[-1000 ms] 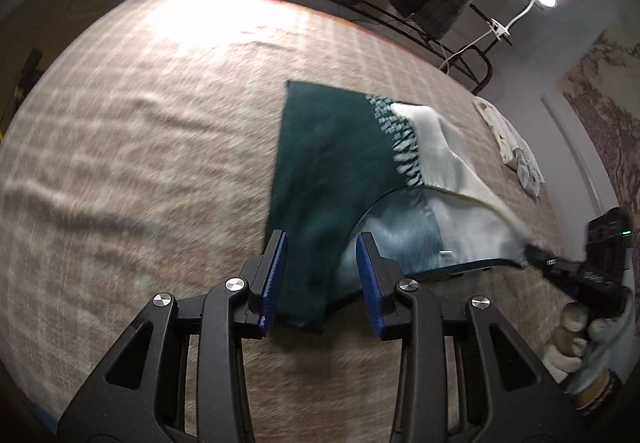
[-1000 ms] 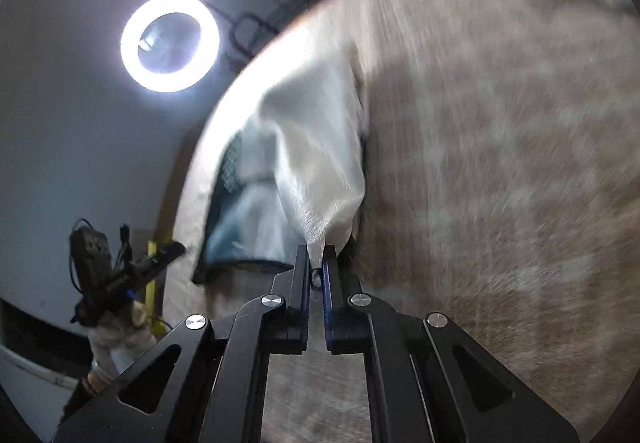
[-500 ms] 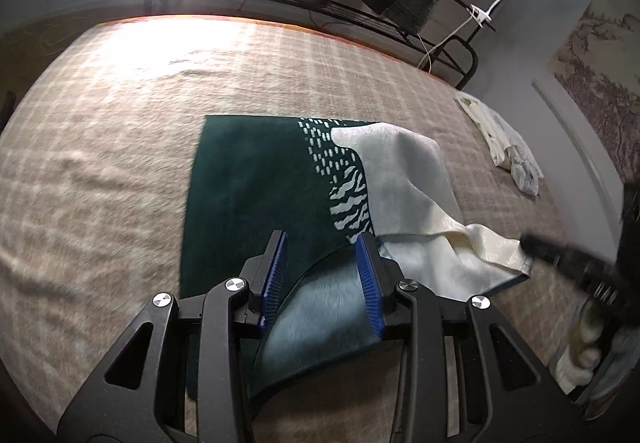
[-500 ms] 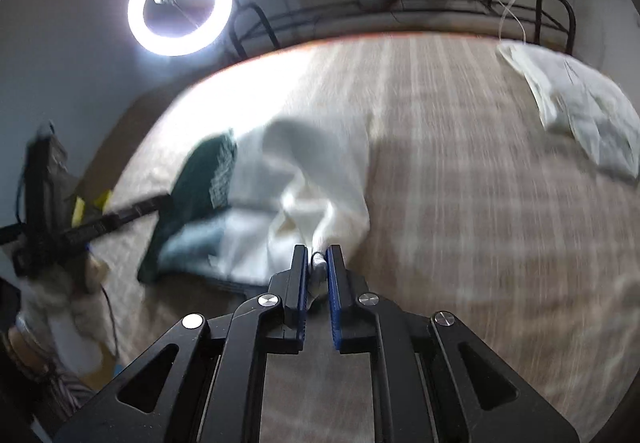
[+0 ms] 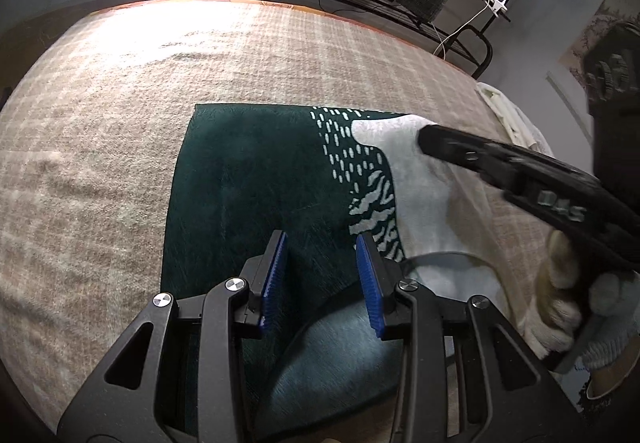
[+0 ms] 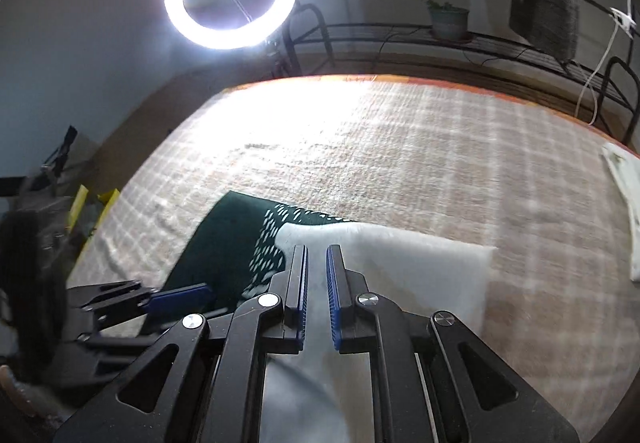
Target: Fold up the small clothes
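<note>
Across the middle of the left wrist view the garment (image 5: 256,195) is now lying flat on the checked blanket (image 5: 100,163), its white side (image 5: 432,211) no longer pulled up toward the lower right as a second ago, while the left gripper (image 5: 320,275) is hovering partly open over the green cloth, gripping nothing, and the right gripper (image 5: 424,137) is reaching in from the right. Low in the right wrist view the right gripper (image 6: 316,283) is showing a narrow empty gap where it was pinching the white corner, so that fold is probably laid and the next is waiting.
</note>
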{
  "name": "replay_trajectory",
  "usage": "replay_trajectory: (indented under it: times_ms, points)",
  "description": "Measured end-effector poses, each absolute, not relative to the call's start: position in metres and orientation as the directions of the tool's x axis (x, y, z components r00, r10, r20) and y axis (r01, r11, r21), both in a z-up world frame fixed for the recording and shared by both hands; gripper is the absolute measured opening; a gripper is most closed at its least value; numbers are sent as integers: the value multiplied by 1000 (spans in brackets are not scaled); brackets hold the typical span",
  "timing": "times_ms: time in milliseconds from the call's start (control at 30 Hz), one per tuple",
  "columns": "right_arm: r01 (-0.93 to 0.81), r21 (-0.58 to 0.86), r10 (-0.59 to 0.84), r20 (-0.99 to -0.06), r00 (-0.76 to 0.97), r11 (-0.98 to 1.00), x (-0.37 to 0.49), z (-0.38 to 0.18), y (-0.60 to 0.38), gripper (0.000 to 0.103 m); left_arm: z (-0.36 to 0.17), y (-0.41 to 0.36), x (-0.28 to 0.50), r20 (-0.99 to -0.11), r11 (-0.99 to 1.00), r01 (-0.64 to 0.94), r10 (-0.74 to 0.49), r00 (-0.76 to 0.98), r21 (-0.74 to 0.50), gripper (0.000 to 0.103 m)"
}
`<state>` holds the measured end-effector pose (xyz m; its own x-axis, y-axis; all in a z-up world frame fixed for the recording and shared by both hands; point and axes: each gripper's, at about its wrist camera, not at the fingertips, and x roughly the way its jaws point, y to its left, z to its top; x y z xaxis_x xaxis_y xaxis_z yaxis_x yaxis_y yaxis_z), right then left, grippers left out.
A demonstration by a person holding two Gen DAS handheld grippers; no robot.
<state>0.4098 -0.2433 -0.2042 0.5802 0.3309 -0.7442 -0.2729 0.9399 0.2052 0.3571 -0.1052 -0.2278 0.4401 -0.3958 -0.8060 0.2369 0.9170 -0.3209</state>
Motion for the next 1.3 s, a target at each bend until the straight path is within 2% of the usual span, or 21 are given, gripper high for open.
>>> replay_trajectory:
  times_ms: [200, 233, 433, 633, 767, 800, 867, 967, 1133, 1300]
  points:
    - [-222, 197, 288, -798, 529, 955, 422, -241, -252, 9, -240, -107, 360, -820, 921, 251, -382, 427, -298, 35]
    - [-214, 210, 294, -795, 531, 954, 419, -244, -257, 7, -240, -108, 359, -822, 921, 260, -380, 425, -291, 35]
    - [-219, 201, 292, -781, 553, 955, 408, -228, -268, 7, -229, -99, 358, -808, 920, 235, -389, 441, -314, 35]
    - [-144, 253, 290, -783, 550, 957, 397, -218, -297, 7, -213, -69, 360, -780, 913, 180, -406, 476, -365, 35]
    - [-124, 302, 320, -786, 528, 945, 377, -212, -315, 7, -213, -41, 361, -778, 906, 125, -413, 473, -405, 48]
    - [-110, 317, 326, -789, 521, 942, 372, -211, -319, 10, -214, -36, 361, -778, 901, 113, -419, 467, -418, 48]
    - [-85, 339, 332, -787, 519, 937, 359, -209, -329, 28, -217, -26, 360, -779, 895, 89, -426, 461, -437, 48]
    - [-73, 337, 321, -777, 542, 939, 344, -204, -333, 29, -216, -20, 352, -774, 895, 80, -421, 473, -439, 48]
    - [-173, 253, 306, -762, 570, 952, 328, -199, -298, 28, -214, -44, 337, -769, 893, 169, -446, 458, -417, 48]
    - [-301, 169, 306, -809, 501, 939, 321, -225, -253, 28, -232, -80, 320, -823, 909, 290, -399, 404, -298, 48]
